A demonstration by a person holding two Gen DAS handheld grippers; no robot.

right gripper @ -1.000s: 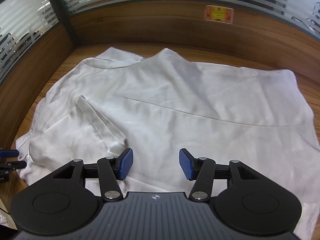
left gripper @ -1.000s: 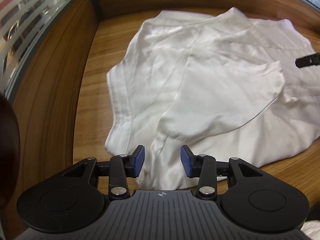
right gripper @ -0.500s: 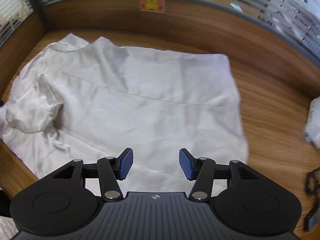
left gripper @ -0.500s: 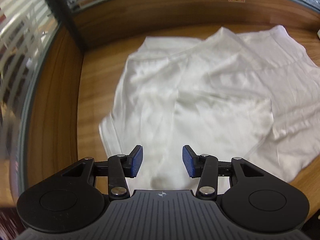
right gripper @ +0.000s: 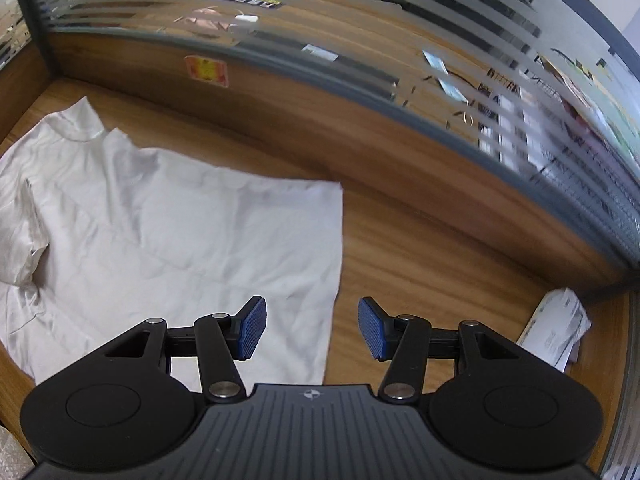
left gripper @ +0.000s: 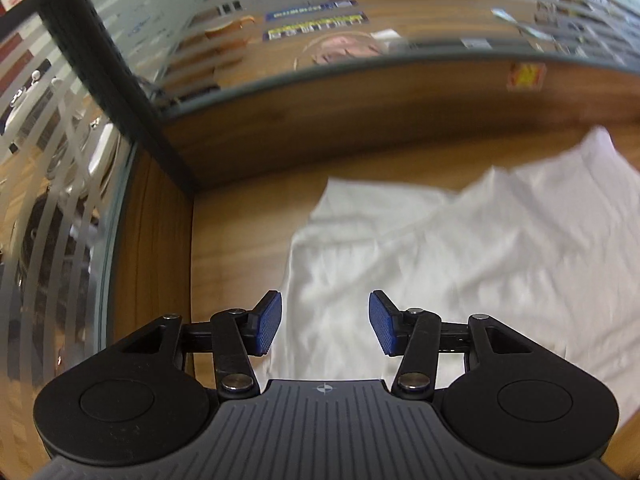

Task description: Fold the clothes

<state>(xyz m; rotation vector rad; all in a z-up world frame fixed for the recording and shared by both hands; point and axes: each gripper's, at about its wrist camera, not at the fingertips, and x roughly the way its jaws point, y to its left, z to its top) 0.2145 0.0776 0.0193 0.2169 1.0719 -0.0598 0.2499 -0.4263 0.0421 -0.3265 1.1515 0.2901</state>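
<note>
2 grippers, both empty with jaws spread: left gripper (left gripper: 325,328) above the shirt's (left gripper: 460,256) sleeve end, right gripper (right gripper: 311,330) at its hem corner. The white shirt lies flat on the wooden desk (right gripper: 420,264). Fabric looks thin, limp, slippery — pinch edges or corners. Only the right view shows the collar (right gripper: 78,130) and papers (right gripper: 556,330) right of the shirt.

I see a wooden desk (right gripper: 400,248), striped glass partition (right gripper: 500,80), orange sticker (right gripper: 206,70) far back, folded papers (right gripper: 556,328) right.
</note>
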